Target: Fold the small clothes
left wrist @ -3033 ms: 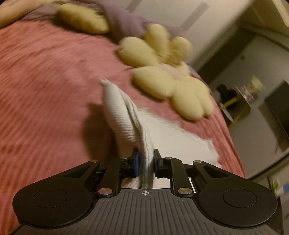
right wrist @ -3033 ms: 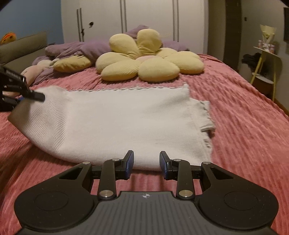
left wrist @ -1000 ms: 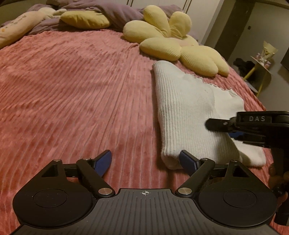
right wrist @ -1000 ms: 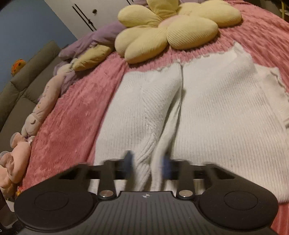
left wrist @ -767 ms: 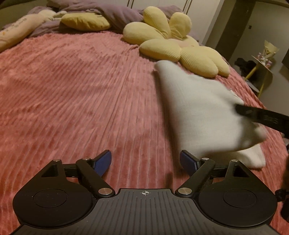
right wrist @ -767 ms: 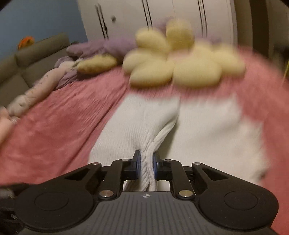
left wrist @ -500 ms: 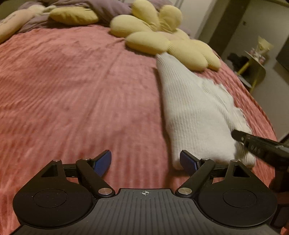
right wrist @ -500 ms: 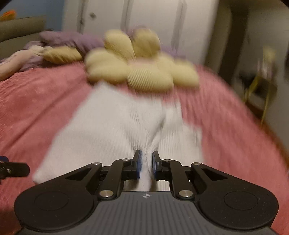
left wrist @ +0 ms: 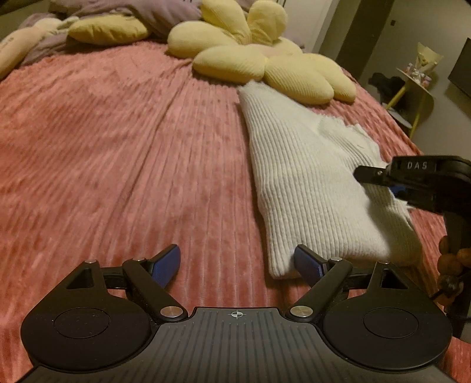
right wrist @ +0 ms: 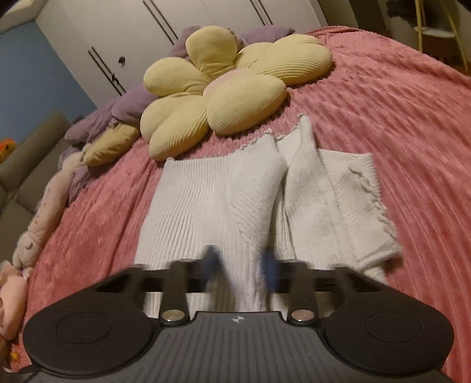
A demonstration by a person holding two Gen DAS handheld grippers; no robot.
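Observation:
A white ribbed knit garment [left wrist: 306,176] lies folded on the pink bedspread [left wrist: 117,147]. My left gripper [left wrist: 237,262] is open and empty, low over the bedspread, with its right finger beside the garment's near corner. My right gripper [right wrist: 240,266] is over the garment's near edge [right wrist: 235,212], its fingers blurred and parted, with a ridge of knit rising between them. It also shows in the left wrist view [left wrist: 412,182], resting on the garment's right side.
A yellow flower-shaped cushion [right wrist: 223,97] lies just beyond the garment. Purple bedding [left wrist: 117,8] and soft toys [right wrist: 44,212] are at the far left. A yellow side table [left wrist: 418,85] stands off the bed to the right.
My right gripper, shut on a fold of the garment half a second ago, has its fingers apart now and has dropped lower. The garment lies flatter. My left gripper stays open.

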